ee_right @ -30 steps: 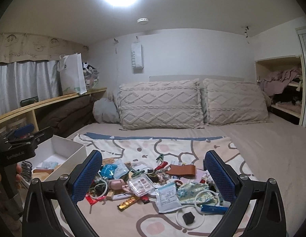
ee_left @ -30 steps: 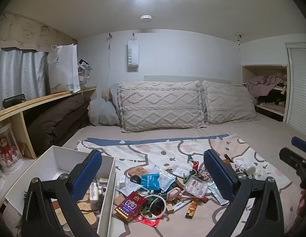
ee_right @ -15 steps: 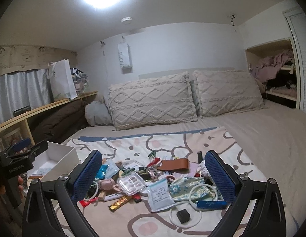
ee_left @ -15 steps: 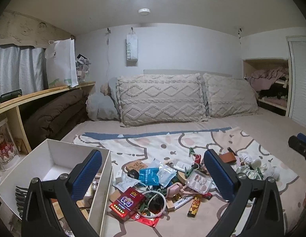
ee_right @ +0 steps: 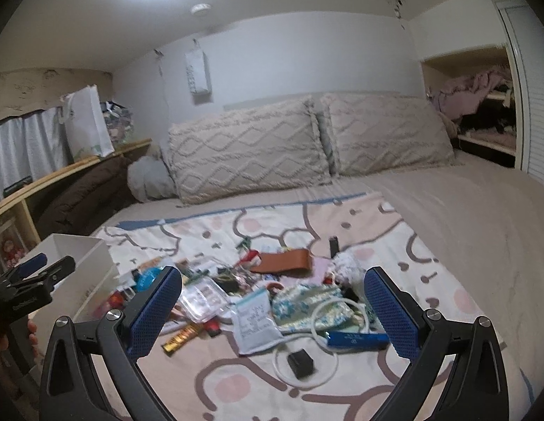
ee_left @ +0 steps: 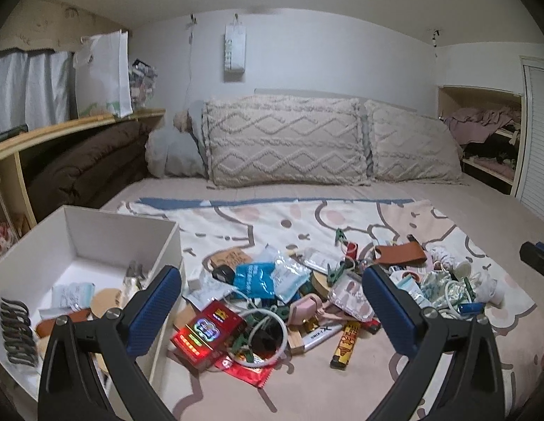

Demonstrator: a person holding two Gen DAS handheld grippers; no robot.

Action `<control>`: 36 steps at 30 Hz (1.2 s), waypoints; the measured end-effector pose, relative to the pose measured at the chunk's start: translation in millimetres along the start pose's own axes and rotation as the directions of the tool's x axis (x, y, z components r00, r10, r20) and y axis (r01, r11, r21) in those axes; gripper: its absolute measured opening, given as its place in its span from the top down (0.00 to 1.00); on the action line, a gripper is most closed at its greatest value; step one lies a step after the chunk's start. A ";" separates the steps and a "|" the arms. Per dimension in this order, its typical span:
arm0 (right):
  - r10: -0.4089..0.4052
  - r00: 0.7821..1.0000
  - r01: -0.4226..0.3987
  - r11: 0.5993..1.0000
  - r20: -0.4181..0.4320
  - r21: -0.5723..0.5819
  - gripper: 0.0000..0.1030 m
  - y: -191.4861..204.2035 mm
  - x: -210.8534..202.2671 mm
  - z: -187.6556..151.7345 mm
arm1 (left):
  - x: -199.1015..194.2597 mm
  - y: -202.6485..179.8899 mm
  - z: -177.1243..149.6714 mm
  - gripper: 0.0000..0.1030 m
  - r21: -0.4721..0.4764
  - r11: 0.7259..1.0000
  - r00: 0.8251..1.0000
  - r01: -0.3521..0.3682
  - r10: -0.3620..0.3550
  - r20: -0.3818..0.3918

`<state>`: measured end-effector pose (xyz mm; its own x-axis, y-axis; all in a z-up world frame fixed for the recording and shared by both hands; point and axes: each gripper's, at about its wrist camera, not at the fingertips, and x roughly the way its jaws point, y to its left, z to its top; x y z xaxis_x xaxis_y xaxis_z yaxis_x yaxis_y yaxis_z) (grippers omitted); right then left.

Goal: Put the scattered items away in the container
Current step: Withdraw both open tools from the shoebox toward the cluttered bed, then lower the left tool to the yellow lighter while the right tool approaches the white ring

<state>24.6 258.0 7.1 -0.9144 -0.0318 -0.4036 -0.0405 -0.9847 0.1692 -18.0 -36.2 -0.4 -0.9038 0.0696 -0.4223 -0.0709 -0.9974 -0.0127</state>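
Clutter [ee_left: 289, 298] heaped on blanket, white box [ee_left: 96, 238] just beside it. We hold left gripper [ee_left: 272, 312] and right gripper [ee_right: 272, 312] spread wide, empty, presumably choosing a pick.

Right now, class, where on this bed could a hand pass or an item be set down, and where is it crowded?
Free: the plain beige sheet right of the cartoon-print blanket, the blanket's strip between the pile and the textured beige pillows, and its near edge beyond the open left gripper and right gripper. Crowded: the pile around the shiny red box, beside the white cardboard box.
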 end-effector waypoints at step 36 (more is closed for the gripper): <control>-0.106 0.857 0.134 0.991 -0.504 0.019 0.00 -42.0 120.2 -91.0 | 96.1 -67.3 -80.7 0.00 0.088 0.979 0.921 0.184 -0.140 -0.365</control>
<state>-47.0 279.9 -130.3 -0.5765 -0.0088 -0.8170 -0.1699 -0.9768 0.1304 -66.1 36.1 -113.2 -0.6682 0.1971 -0.7174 -0.2730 -0.9620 -0.0100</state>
